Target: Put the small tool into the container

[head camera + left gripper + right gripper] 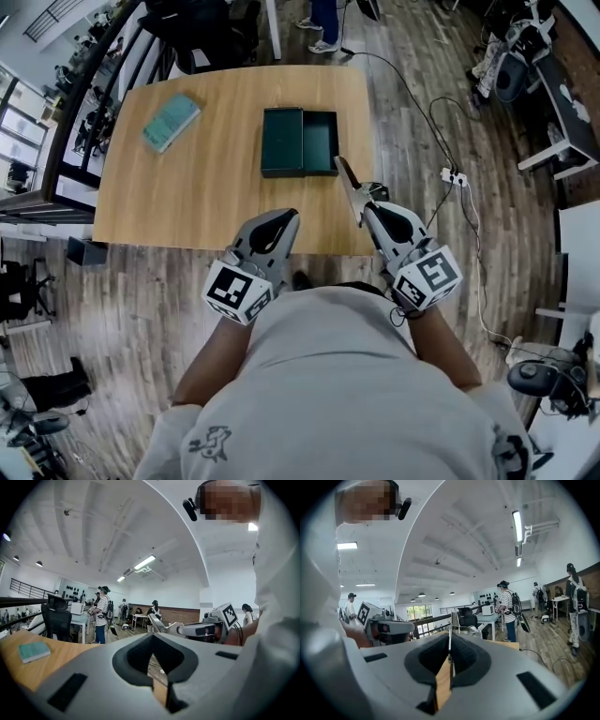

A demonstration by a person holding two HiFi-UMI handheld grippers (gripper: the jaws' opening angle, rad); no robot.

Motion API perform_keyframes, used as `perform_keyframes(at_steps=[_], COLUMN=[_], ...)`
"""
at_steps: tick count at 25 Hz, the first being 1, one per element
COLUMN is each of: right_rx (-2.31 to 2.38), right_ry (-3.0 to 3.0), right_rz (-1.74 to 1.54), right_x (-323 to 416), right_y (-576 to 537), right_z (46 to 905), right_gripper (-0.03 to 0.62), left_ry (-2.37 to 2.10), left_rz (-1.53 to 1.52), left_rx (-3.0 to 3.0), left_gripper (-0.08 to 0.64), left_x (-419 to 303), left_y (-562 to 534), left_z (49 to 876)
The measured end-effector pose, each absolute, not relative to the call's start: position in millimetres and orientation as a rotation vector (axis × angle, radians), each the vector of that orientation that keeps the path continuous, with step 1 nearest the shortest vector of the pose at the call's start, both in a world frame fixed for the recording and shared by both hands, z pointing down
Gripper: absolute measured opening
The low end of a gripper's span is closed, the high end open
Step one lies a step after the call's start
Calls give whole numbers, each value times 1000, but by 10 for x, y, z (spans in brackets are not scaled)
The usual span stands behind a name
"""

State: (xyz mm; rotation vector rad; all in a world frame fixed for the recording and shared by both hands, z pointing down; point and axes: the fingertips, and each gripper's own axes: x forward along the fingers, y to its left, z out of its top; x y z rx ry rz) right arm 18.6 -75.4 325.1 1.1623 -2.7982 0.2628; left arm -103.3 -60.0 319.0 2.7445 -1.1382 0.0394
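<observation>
The small tool (346,177), a thin metal blade on a wooden handle, sticks out of my right gripper (364,201), which is shut on it. It hangs over the table's near right part, just in front of the container (322,142), an open dark green box with its lid (281,142) beside it. In the right gripper view the handle (442,682) sits between the jaws and the blade (449,639) points up. My left gripper (288,218) is shut on nothing above the table's near edge. The left gripper view shows the tool (156,622) from the side.
A teal book (171,122) lies at the far left of the wooden table (197,187). A power strip (454,176) and cables lie on the floor to the right. Desks, chairs and standing people are round the room.
</observation>
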Motion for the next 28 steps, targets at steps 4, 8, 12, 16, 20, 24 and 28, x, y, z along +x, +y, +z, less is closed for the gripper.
perform_keyframes(at_steps=[4, 8, 12, 16, 20, 24, 28], right_rx=[1167, 1155, 1132, 1087, 1037, 1000, 968], right_ry=[-2792, -2780, -2791, -2804, -2819, -2831, -2820], right_rz=[312, 310, 327, 344, 361, 403, 491], right_x=[113, 127, 207, 284, 400, 570, 652], right_y=[-828, -958, -1148, -1372, -1581, -1799, -2013], right_z=[3284, 3313, 3336, 3359, 3408, 3473, 3630], right_gripper=[12, 12, 12, 12, 12, 12, 12], left_ry=[-1134, -1148, -1179, -1226, -1281, -1328, -1365], left_rz=[36, 40, 54, 64, 67, 84, 108], left_rx=[2728, 2710, 2697, 2668, 2642, 2621, 2598], left_gripper=[4, 5, 4, 5, 4, 5, 5], left_x=[-1114, -1120, -1055, -976, -855, -678, -563], left_y=[-660, -752, -855, -1026, -1199, -1361, -1484], left_z=[3230, 3264, 3263, 3277, 3320, 3352, 3417])
